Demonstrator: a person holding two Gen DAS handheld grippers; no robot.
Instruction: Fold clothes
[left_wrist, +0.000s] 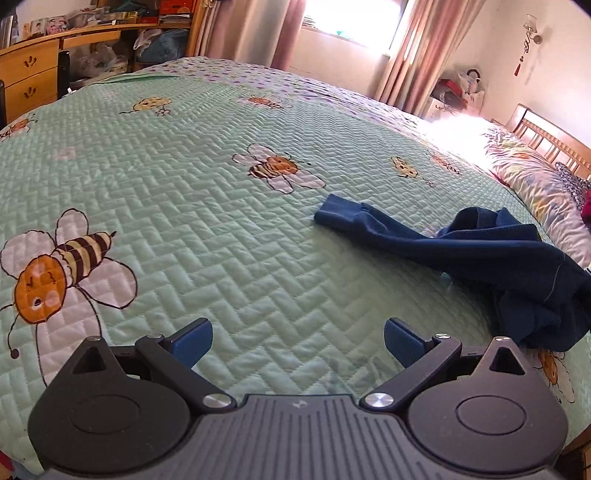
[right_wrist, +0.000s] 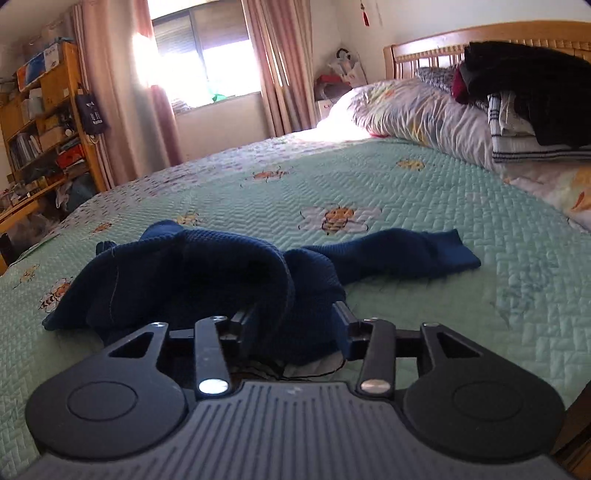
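A crumpled navy knit garment (left_wrist: 509, 266) lies on the green bee-print quilt (left_wrist: 184, 192), with one sleeve (left_wrist: 343, 216) stretched out flat toward the middle of the bed. My left gripper (left_wrist: 298, 341) hovers open over bare quilt to the left of the garment, with nothing between its blue pads. In the right wrist view the garment (right_wrist: 192, 266) is heaped right in front of my right gripper (right_wrist: 295, 314). Its jaws stand partly apart, a fold of cloth lies between and over them and hides the fingertips, and the sleeve (right_wrist: 424, 254) trails off to the right.
A rolled floral duvet (right_wrist: 424, 110) and a stack of clothes (right_wrist: 535, 110) lie by the wooden headboard (right_wrist: 424, 48). A wooden desk (left_wrist: 33, 74) and cluttered shelves (right_wrist: 44, 122) stand past the far side of the bed. Curtains (right_wrist: 122, 92) frame a bright window.
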